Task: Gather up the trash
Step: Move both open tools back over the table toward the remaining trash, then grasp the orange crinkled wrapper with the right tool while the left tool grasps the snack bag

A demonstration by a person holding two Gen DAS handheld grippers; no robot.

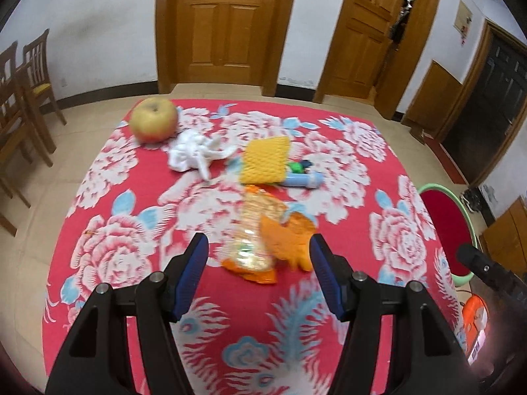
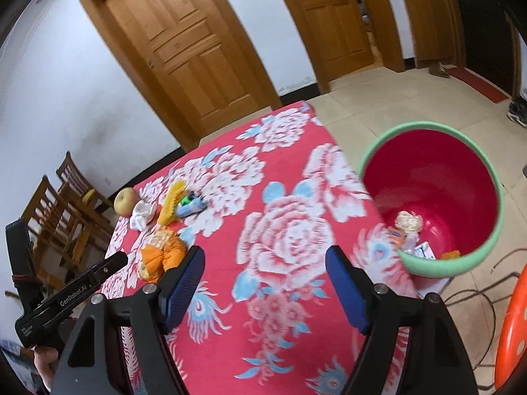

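1. The orange snack wrapper, crumpled w/ a clear part, lies on the red floral tablecloth, near the front middle of the table. In left wrist view it sits between the tips of the left gripper, but I cannot tell if the blue pads touch it; picture is blurred there.
2. Left gripper: jaws wide apart, holding nothing.
3. Just behind the wrapper: a yellow foam net sleeve, and touching its right side a light-blue tube w/ smth green and dark above it.
4. Left of the sleeve is a crumpled white tissue; further back-left, near the table corner, an apple, yellow-red, upright.
5. Right gripper hovers over bare cloth on the right part of the table, fingers spread, nothing in between.
6. Beside the table's right edge, on the floor, stands a red bin w/ green rim. Inside, at the bottom, some trash: a whitish crumpled ball, small packets and papers.
7. Around: wooden doors, wooden chairs at left, an orange stool w/ white dots at far right, cables on the tiled floor.
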